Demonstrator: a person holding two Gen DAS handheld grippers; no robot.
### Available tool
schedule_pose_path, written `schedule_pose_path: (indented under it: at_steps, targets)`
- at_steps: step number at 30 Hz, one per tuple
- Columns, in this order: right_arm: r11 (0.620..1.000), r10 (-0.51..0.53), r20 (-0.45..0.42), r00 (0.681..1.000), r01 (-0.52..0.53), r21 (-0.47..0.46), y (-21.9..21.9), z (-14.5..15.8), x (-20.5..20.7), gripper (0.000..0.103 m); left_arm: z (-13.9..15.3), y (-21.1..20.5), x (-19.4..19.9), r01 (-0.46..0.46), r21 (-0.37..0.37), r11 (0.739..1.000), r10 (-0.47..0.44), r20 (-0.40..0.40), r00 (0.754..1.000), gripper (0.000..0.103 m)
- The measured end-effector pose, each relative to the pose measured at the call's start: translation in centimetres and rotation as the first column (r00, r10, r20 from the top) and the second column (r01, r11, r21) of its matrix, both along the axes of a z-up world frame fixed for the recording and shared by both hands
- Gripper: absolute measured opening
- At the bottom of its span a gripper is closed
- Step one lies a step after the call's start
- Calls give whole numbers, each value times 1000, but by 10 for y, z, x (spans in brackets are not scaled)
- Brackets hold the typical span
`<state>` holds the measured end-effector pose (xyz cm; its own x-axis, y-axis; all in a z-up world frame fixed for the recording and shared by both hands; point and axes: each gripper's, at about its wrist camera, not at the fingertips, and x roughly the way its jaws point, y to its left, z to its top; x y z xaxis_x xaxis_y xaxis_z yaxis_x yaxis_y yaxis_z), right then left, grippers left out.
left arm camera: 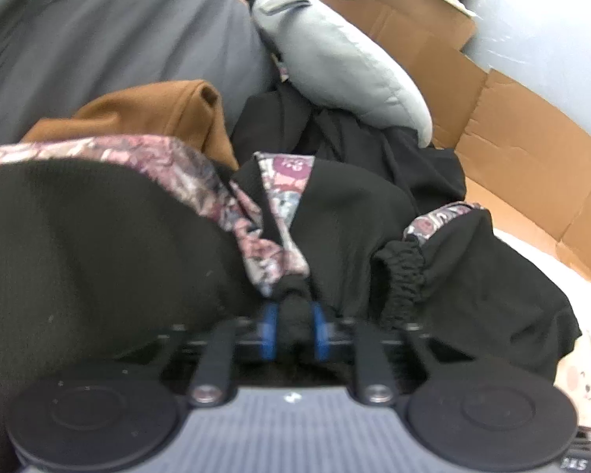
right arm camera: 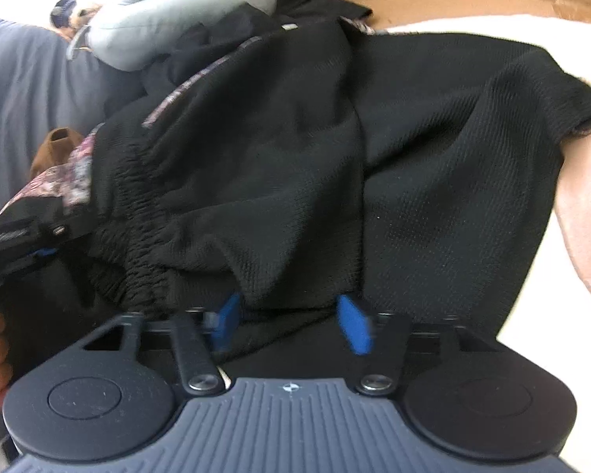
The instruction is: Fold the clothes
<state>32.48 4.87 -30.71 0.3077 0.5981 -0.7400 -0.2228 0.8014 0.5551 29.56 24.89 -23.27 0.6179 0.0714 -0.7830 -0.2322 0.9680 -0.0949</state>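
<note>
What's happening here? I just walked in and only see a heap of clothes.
A person with a gripper in each hand is folding a black garment with floral trim. The left gripper is pinched shut on a bunched bit of it near the trim. The right gripper has fabric between its open jaws. A brown garment and grey pillow lie behind.

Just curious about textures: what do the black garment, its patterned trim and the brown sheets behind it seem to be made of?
Black garment: likely a matte knit, given its fine waffle-like weave. Patterned trim: seemingly smoother printed cloth. Brown sheets: cardboard, creased and flat.
</note>
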Motion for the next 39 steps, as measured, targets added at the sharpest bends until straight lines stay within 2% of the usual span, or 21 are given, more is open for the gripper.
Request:
schedule_pose_path:
  at_steps: [1,3,7,12,18,23,29,32,36,39]
  targets:
    - [1000,-7,-11,1000,7,8,0,-3,2,25,2,-1,-3,1,-5,1000,-1,2,1000,17]
    - [998,-24,-31,999,25,51,-4,-5,6,1,6,-5,-10,12,2,1000,-12,9,1000,16]
    - [995,-61,15,998,60,80,-17,7,9,1,13,-11,-24,26,-13,1000,-25,24,999,15]
    - [991,-116,74,990,110,80,-49,32,21,0,18,-19,-47,10,-73,997,-8,23,1000,14]
    - [993,-113,140,984,108,40,-80,54,31,0,20,-55,-87,10,-151,989,-4,40,999,14]
    - [993,-112,183,977,114,-1,-114,63,30,0,13,-96,-114,10,-235,972,-5,21,1000,14]
    - [989,-130,192,973,141,-45,-145,65,30,1,-2,-139,-135,5,-365,931,-3,6,1000,14]
    - [984,-153,158,975,164,-61,-163,63,25,5,-14,-157,-139,17,-429,903,-21,-4,1000,14]
    - [973,-207,123,971,217,-78,-192,55,-3,6,-33,-177,-143,45,-423,905,-60,-23,998,15]
    - [965,-251,84,964,257,-59,-209,47,-33,22,-45,-178,-146,46,-403,914,-79,-65,995,21]
